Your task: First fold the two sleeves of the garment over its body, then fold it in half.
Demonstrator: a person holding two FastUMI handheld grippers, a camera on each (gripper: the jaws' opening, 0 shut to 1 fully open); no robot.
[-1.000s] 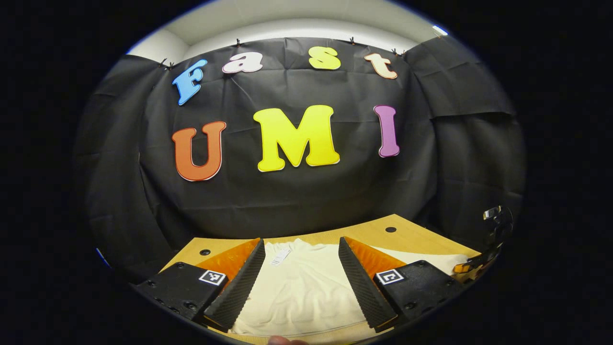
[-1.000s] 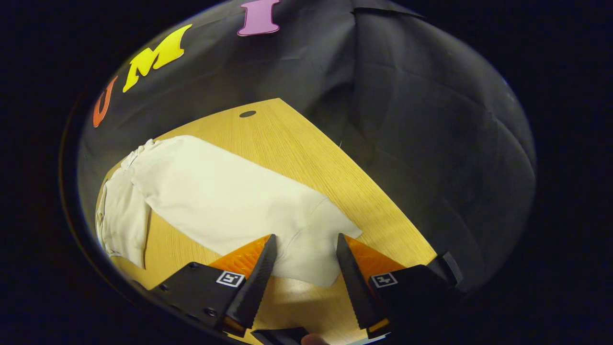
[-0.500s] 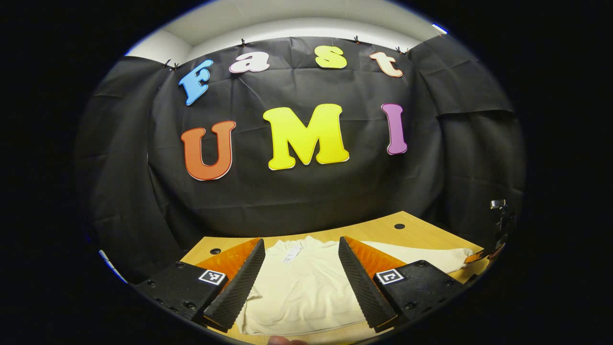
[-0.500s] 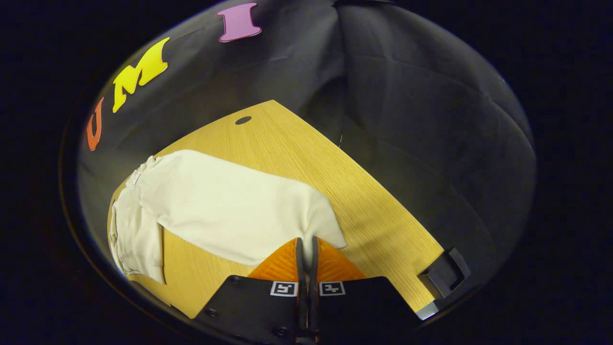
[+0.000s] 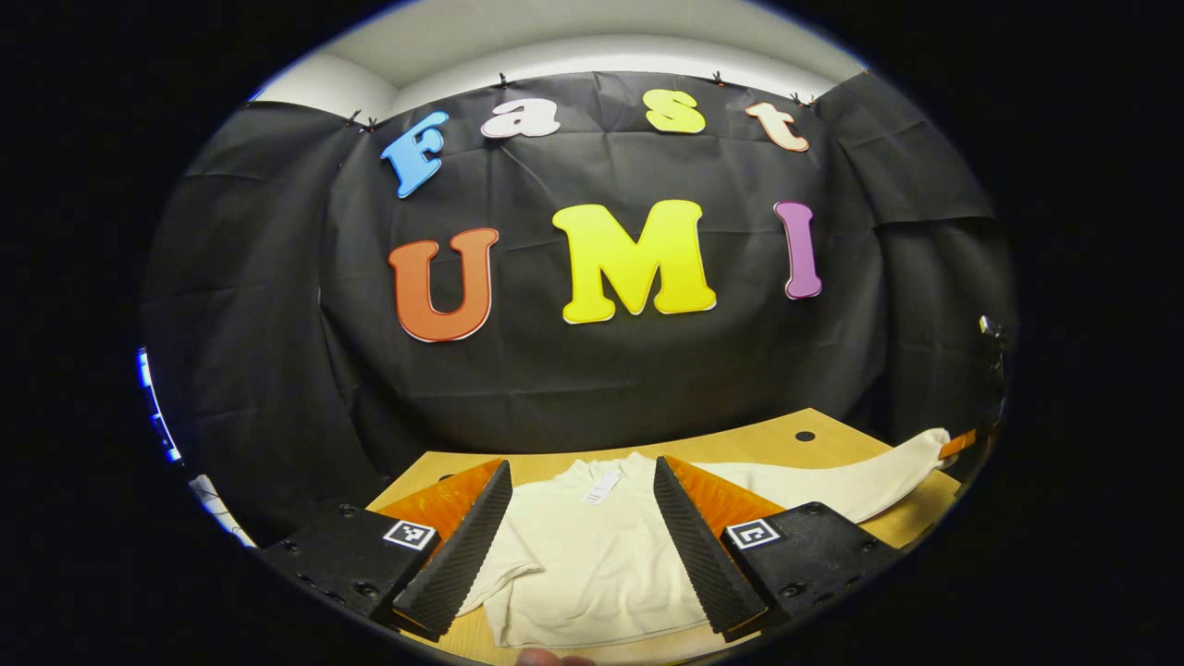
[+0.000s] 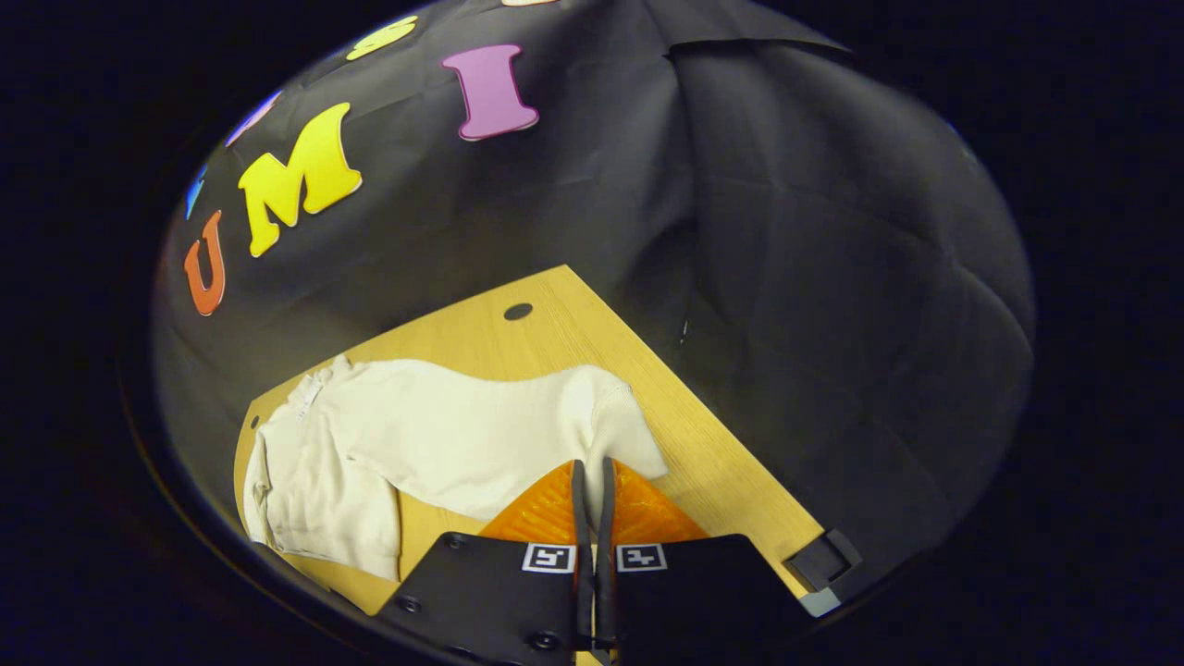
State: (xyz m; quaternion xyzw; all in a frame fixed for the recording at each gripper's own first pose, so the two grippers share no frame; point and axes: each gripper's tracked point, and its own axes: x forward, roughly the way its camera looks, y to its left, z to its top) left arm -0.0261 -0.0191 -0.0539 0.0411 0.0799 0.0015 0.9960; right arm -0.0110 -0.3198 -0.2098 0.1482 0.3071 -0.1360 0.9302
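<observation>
My right gripper, spread a second ago, now stays clamped on the cream garment's sleeve, lifting it off the wooden table. My left gripper hovers spread above the garment's body.

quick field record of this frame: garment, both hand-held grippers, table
garment: cream long-sleeved top lying on the table, neck label toward the back wall
right sleeve: cuff pinched and lifted off the table
left hand-held gripper: open, above the garment body, holding nothing
right hand-held gripper: shut on the sleeve cuff
table: light wood, round holes near the back edge
fold stage: sleeves not yet laid over the body
</observation>
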